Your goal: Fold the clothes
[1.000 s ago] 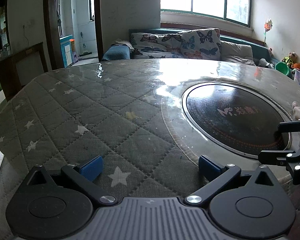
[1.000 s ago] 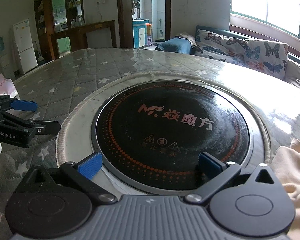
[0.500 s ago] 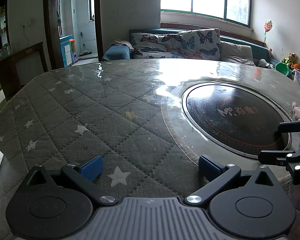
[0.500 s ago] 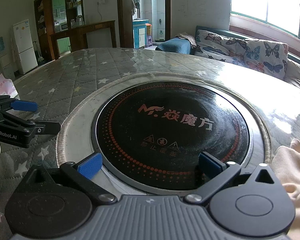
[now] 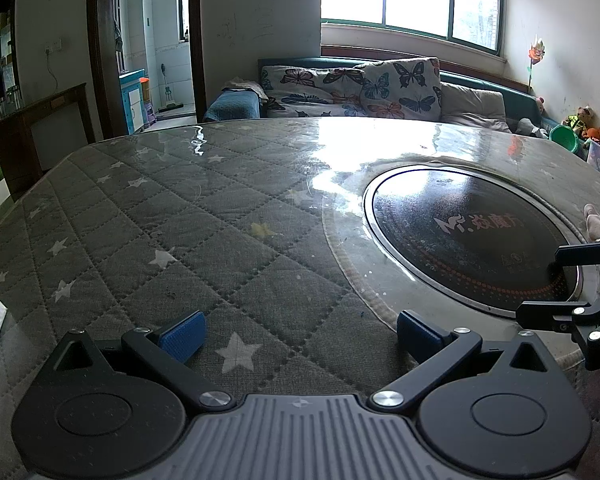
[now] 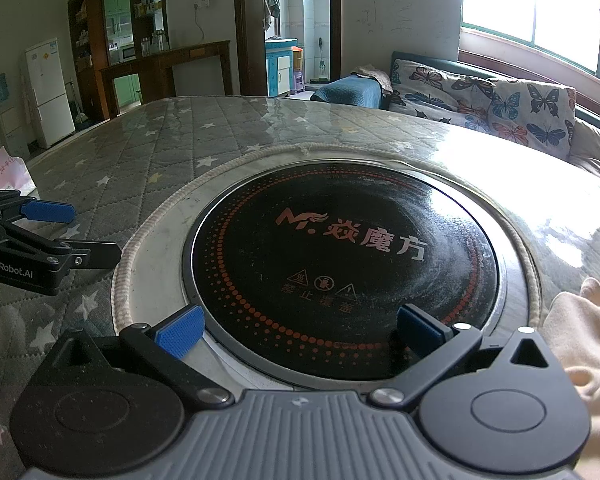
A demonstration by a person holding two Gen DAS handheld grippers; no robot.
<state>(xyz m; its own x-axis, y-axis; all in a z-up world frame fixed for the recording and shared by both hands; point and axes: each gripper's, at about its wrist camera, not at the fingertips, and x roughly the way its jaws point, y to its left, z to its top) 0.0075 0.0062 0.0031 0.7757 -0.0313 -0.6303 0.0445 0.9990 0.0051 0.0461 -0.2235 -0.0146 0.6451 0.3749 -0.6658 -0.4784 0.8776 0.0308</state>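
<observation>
We judge the folding has not begun: the only clothing we can see is a cream garment [image 6: 584,344] lying bunched at the right edge of the table [image 5: 172,216], just beside the round black hob [image 6: 340,268] set into its middle, and no part of it looks squared or folded. Everything is left to do, starting with a reach to the right for the cloth. Our left gripper [image 5: 300,334] hangs over the quilted star-patterned cover with its jaws spread wide and nothing between them. Our right gripper [image 6: 300,328] hovers over the near rim of the hob, equally wide apart and empty, close to the garment but not touching it.
</observation>
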